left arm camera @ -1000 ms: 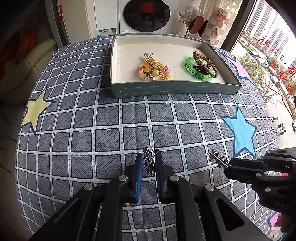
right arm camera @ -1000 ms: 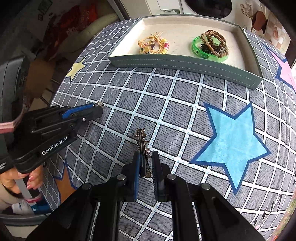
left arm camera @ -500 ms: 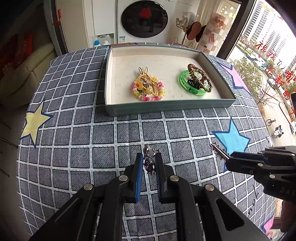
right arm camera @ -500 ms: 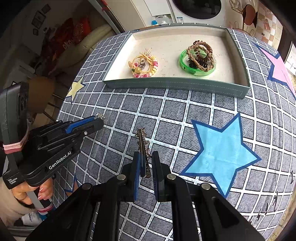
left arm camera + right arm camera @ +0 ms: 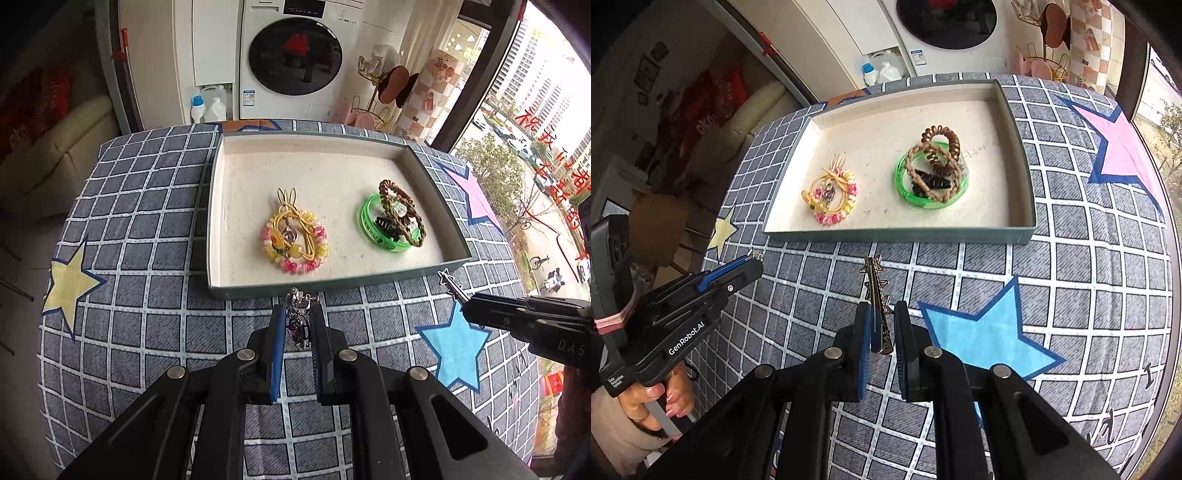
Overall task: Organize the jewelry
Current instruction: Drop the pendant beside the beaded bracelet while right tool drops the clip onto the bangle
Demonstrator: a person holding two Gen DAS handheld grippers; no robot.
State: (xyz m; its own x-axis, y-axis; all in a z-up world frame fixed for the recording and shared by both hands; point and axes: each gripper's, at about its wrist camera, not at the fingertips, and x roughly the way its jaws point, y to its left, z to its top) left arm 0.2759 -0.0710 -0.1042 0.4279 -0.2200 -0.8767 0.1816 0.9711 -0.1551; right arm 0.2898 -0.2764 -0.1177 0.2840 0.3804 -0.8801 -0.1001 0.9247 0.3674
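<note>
Left wrist: tray [image 5: 332, 286] rim beyond fingers [image 5: 277, 332]

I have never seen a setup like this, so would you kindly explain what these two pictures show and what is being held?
There is no robot: a person holds a two-finger tool in each hand, each with a fisheye camera looking along its fingers.

The left camera's picture shows the left hand-held gripper shut on a small silver charm ornament, with the other tool at its right edge. The right camera's picture shows the right hand-held gripper shut on a silver star-studded hair clip.

Ahead, on the grey checked tablecloth with stars, sits a green-walled tray with cream lining. It holds a pink-and-yellow beaded bracelet pile and a green bangle with brown coil hair ties.
</note>
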